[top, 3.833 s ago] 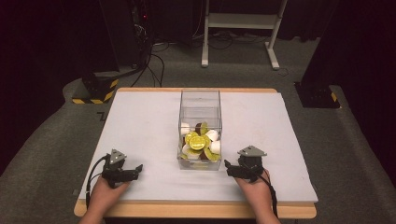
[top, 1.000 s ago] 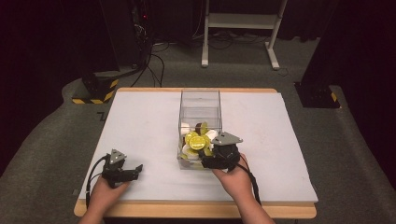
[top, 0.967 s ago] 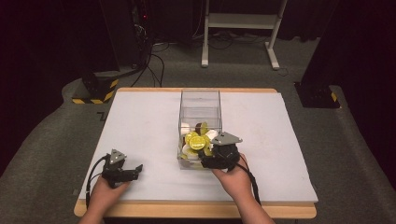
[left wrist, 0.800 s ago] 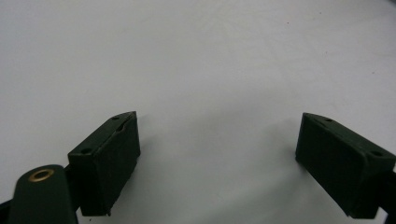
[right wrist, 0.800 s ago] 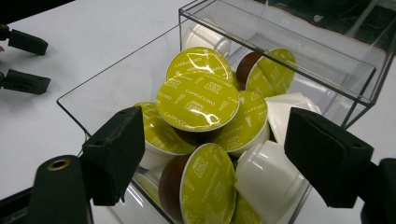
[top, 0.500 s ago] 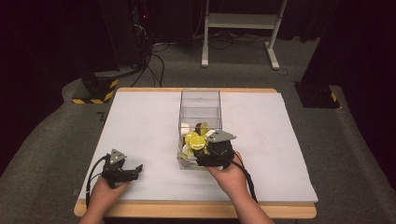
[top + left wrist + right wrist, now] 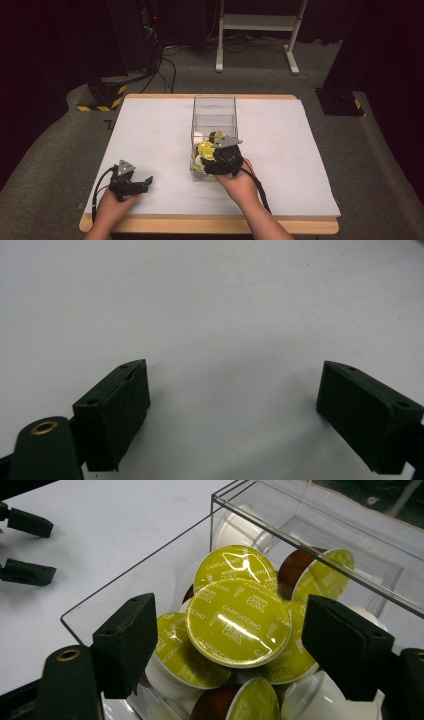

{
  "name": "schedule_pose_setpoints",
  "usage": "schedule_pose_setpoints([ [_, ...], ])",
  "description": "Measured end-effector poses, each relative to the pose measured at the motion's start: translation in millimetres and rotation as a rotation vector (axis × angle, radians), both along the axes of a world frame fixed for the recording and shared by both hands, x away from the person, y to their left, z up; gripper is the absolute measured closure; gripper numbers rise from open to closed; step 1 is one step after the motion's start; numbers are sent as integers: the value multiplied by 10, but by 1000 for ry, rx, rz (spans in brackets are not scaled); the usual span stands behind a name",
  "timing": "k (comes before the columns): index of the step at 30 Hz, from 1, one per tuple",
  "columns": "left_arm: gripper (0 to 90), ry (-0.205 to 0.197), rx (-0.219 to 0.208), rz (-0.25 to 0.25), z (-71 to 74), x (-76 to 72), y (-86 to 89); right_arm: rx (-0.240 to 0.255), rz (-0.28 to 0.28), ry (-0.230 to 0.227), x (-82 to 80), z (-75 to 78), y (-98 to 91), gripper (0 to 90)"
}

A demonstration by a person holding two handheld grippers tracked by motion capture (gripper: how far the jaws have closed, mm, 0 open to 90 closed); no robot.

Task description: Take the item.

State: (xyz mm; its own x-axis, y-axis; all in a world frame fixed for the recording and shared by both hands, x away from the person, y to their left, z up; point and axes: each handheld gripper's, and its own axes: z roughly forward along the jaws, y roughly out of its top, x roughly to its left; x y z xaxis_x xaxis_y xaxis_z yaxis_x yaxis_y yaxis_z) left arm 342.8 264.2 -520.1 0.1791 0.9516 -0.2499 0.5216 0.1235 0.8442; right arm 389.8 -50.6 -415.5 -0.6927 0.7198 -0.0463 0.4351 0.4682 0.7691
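At the near end of a clear plastic box [image 7: 214, 107] standing mid-table, the right gripper [image 7: 235, 645] is reaching in over a heap of coffee capsules, its jaws straddling the topmost green-lidded capsule [image 7: 238, 622] without pressing on it. The jaws have just been closing, yet visible gaps remain on both sides of the capsule's foil lid, so nothing is being gripped. The capsule is lying tilted on its neighbours, lid facing up toward the camera, with more green-lidded pods, some white-bodied and some brown-bodied, crowding around and beneath it. From the high view, the right gripper [image 7: 216, 159] is hovering over the box's front section, the hand behind it resting close to the white table [image 7: 150, 130].

Near the table's front left corner, the left gripper [image 7: 142, 184] is sitting idle on the bare surface, well apart from the box, its jaws standing wide open with nothing between them.

By the look of it, the capsule is a light, thin-walled plastic cup with a glossy foil lid: stiff at the rim, slippery on the foil, and easily dented or punctured if squeezed hard across the top. The safest hold is likely across the rim's opposite edges or the cup wall just below it, with gentle pressure. Because the pile is loose, neighbouring pods may shift or tumble as this one is lifted out.
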Motion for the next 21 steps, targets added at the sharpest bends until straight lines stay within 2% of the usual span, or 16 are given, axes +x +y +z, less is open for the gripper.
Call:
schedule_pose_setpoints([
  [9,138,1,2,-1,0,-1,1,-21,-19,15,72,-48,27,275],
  [15,138,0,0,0,0,0,0,-45,-10,14,85,-66,43,329],
  [21,138,1,1,-1,0,0,0,-47,-5,23,88,-68,42,367],
])
